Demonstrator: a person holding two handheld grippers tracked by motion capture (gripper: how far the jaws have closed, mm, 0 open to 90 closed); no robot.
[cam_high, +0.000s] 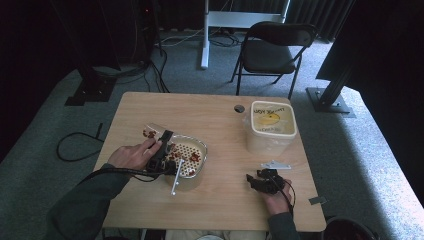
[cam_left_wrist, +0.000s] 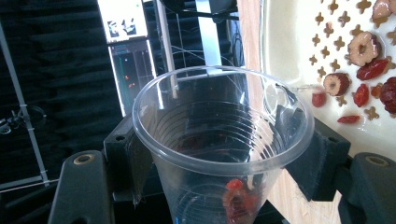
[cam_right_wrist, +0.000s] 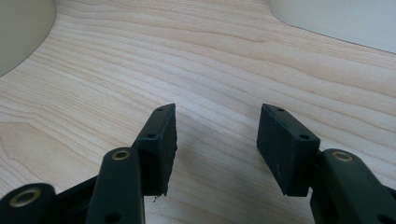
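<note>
the left gripper (cam_left_wrist: 219, 154) was clamped around a clear plastic cup (cam_left_wrist: 222, 140), its black padded jaws pressing either side of the thin ribbed wall just under the rolled rim. the cup was round and transparent, and a few dark red dried fruit pieces (cam_left_wrist: 238, 200) sat at its bottom. in the high view the left gripper (cam_high: 162, 150) was held by the person's left hand (cam_high: 132, 155) at the near-left edge of a cream strainer tray (cam_high: 192, 170), with the cup tipped toward it. the tray was glossy with rounded corners, its floor pierced by small cross-shaped holes, and wrinkled red slices and ring-shaped cut dates (cam_left_wrist: 362, 49) lay scattered across it. a white plastic handle (cam_high: 176, 180) stuck out from the tray's near side toward the person. the right gripper (cam_right_wrist: 217, 144) stood with its matte black jaws parted wide and nothing between them, low over the pale, wavy-grained wooden table (cam_right_wrist: 210, 60). in the high view the right gripper (cam_high: 260, 181) rested on the table in the right hand (cam_high: 277, 200), well apart from the tray. beyond it stood a squarish cream tub (cam_high: 270, 135) with rounded corners and a lid bearing a yellow disc. a small flat grey piece (cam_high: 275, 165) lay between tub and gripper.
</note>
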